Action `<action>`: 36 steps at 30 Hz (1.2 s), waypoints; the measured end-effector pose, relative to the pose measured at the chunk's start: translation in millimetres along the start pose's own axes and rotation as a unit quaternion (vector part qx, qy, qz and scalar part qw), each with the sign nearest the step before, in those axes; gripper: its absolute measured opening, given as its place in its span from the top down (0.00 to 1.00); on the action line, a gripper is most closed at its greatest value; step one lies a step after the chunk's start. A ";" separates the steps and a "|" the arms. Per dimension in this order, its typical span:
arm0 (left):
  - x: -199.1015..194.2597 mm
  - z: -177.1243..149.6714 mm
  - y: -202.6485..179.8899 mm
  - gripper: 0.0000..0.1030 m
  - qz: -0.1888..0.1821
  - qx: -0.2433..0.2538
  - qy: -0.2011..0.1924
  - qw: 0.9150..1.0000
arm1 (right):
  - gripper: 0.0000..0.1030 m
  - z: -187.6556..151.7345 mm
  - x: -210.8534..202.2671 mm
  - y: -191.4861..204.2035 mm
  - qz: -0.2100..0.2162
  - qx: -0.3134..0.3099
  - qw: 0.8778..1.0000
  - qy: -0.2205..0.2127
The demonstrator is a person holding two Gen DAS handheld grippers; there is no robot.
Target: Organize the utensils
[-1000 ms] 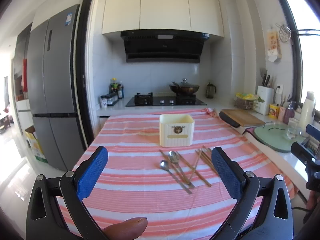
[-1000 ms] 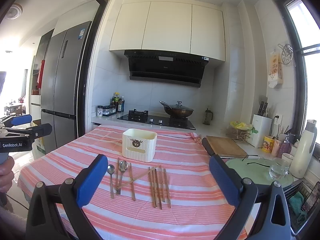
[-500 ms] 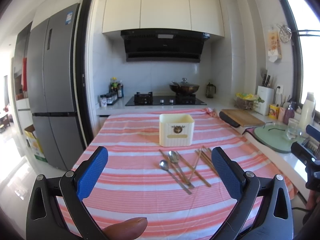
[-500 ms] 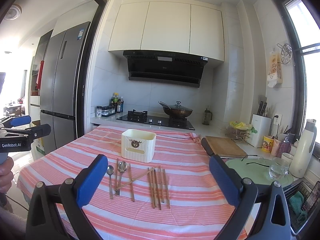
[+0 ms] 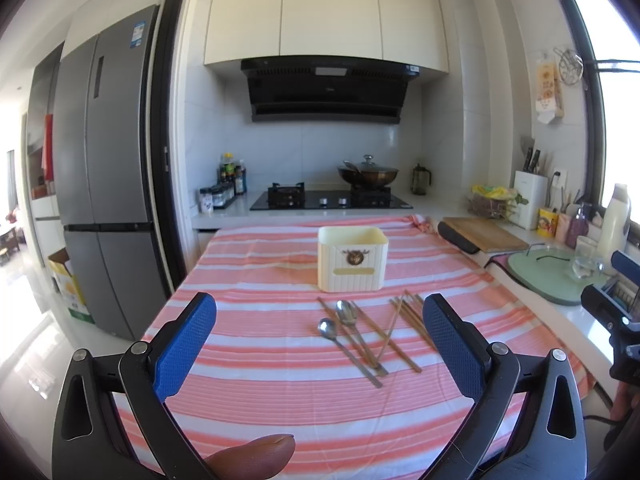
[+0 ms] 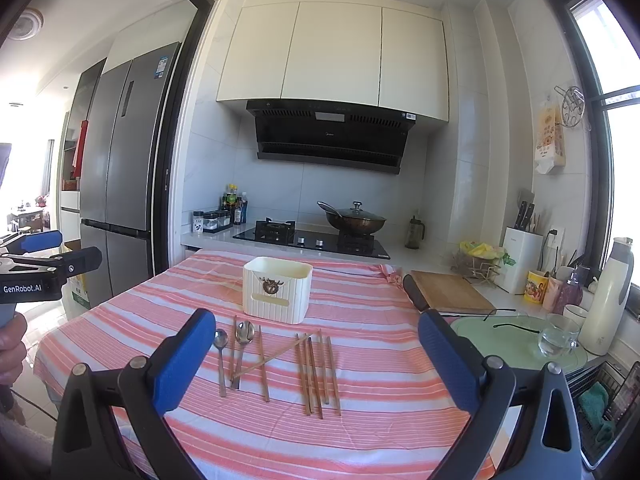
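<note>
A cream utensil holder (image 5: 353, 259) (image 6: 277, 295) stands upright on the pink-and-white striped tablecloth (image 5: 260, 280). In front of it lie two metal spoons (image 5: 344, 322) (image 6: 240, 344) and several wooden chopsticks (image 5: 404, 324) (image 6: 316, 372), loose on the cloth. My left gripper (image 5: 320, 344) is open and holds nothing, hovering short of the spoons. My right gripper (image 6: 316, 364) is open too, empty, above the near edge with the chopsticks between its fingers in the view. The left gripper's body (image 6: 44, 268) shows at the far left of the right wrist view.
A wooden cutting board (image 6: 450, 292) and a green mat (image 6: 516, 340) with a glass (image 6: 558, 336) lie right of the table. A white bottle (image 6: 608, 296), a knife block (image 6: 520, 264), a stove with a wok (image 6: 352, 218) and a fridge (image 6: 120, 184) ring the room.
The right wrist view has shifted slightly, with the holder and utensils a touch lower. The left view is unchanged and both grippers stay open.
</note>
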State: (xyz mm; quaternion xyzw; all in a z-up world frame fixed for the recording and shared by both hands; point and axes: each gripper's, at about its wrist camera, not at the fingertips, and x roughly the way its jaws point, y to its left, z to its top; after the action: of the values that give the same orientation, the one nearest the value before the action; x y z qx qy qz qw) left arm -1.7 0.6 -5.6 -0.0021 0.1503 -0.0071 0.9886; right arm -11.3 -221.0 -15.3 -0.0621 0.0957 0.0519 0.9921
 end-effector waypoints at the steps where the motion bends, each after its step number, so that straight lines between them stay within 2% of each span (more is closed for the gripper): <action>1: 0.3 0.3 0.4 0.00 0.000 0.000 0.000 1.000 | 0.00 -0.1 -0.1 0.0 0.000 0.000 1.000 0.000; 36: 3.2 -0.7 1.8 0.00 -0.006 -0.001 0.013 1.000 | 0.00 -5.0 -1.1 -0.7 -0.001 0.003 1.000 0.004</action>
State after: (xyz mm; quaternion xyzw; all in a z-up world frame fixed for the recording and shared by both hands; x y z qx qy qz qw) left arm 1.2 2.3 -7.2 -0.0037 0.1628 -0.0134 0.9866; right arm -13.2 -222.5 -19.9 -0.0592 0.0997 0.0501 0.9920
